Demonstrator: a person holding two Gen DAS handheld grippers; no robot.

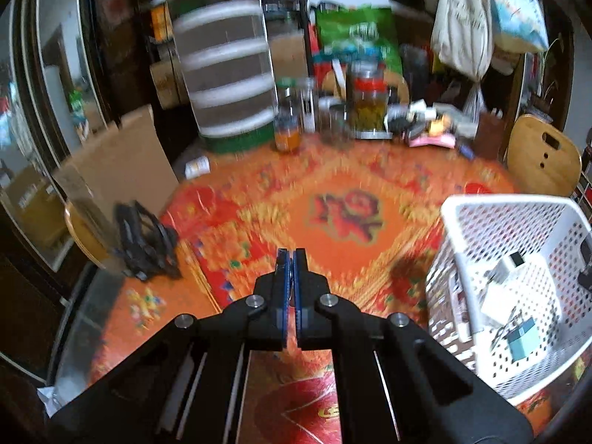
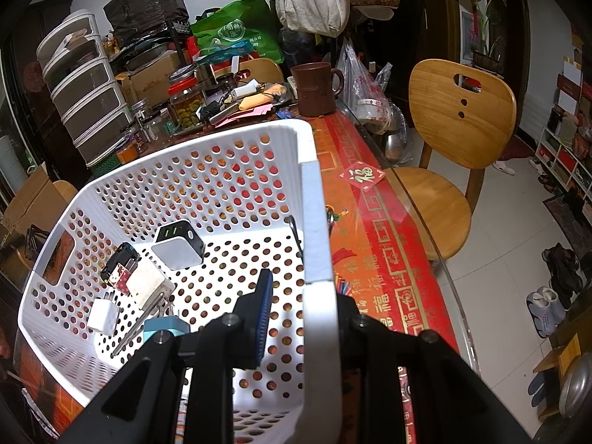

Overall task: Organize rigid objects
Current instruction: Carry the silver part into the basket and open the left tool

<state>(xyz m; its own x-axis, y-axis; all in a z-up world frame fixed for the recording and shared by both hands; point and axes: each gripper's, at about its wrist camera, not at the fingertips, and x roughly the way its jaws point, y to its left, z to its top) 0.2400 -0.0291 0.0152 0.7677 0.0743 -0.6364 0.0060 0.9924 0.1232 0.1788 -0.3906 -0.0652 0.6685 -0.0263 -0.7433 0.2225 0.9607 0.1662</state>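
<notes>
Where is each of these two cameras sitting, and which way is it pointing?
Left wrist: rides on the left gripper, looking across the red-orange tablecloth toward cluttered jars; its jaws show, closed.
Right wrist: rides on the right gripper, looking down into the white basket; its jaws straddle the basket's wall.
Shared: both views show the basket, the tablecloth and the wooden chair.
</notes>
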